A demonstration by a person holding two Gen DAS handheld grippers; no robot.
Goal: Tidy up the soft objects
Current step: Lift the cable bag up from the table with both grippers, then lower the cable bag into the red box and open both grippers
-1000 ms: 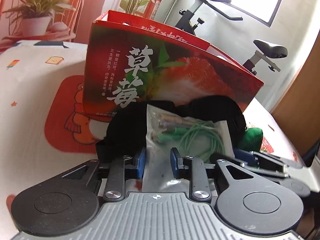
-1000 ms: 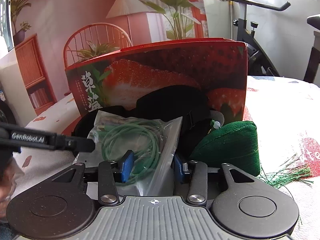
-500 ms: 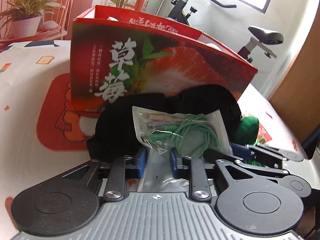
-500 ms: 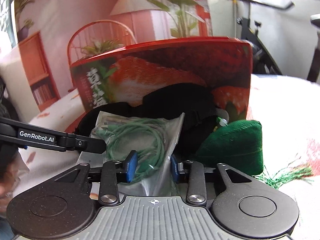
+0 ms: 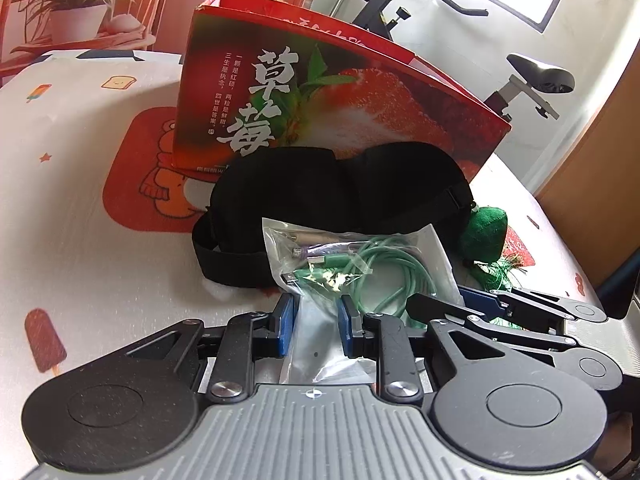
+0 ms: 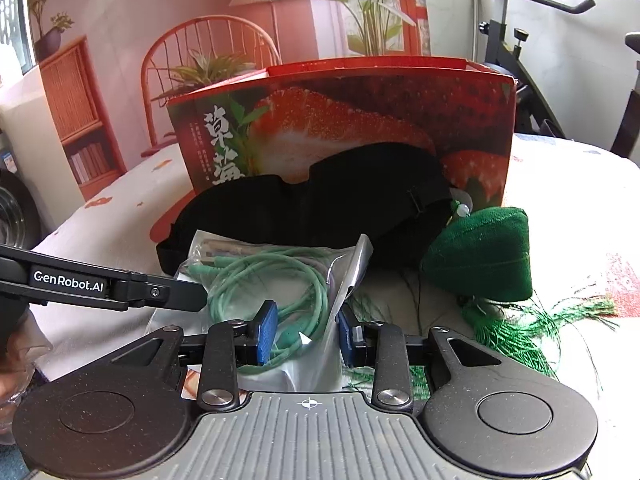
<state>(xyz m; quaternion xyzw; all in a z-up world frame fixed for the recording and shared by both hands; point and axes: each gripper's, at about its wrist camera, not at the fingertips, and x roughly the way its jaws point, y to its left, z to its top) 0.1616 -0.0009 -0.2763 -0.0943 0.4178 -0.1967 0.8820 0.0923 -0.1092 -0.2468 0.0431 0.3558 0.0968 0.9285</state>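
1. Left wrist view: left gripper (image 5: 316, 324) clenched on the near end of a clear plastic bag (image 5: 360, 264), blue pads pressed to either side of it.
2. Inside the bag, a coiled green cable (image 5: 396, 268), just ahead of the fingertips and a little to the right.
3. Straight ahead, beyond the bag, a black sleep mask (image 5: 340, 188) lying on the tablecloth (image 5: 80, 220), its back against a red strawberry box (image 5: 340, 100).
4. Ahead and off to the right, a green plush (image 5: 484, 232), touching the mask's strap end.
5. Close on the right, the other claw reaching in to the same bag.
6. Right wrist view: right gripper (image 6: 306, 334) also grasping the bag, with cable loops and crumpled plastic filling the gap between its pads.
7. To the left of this claw, one black finger of the left one, laid against the bag's edge.
8. Ahead and to the right, the plush again, with a green tassel (image 6: 540, 328) trailing toward the claw's right side.
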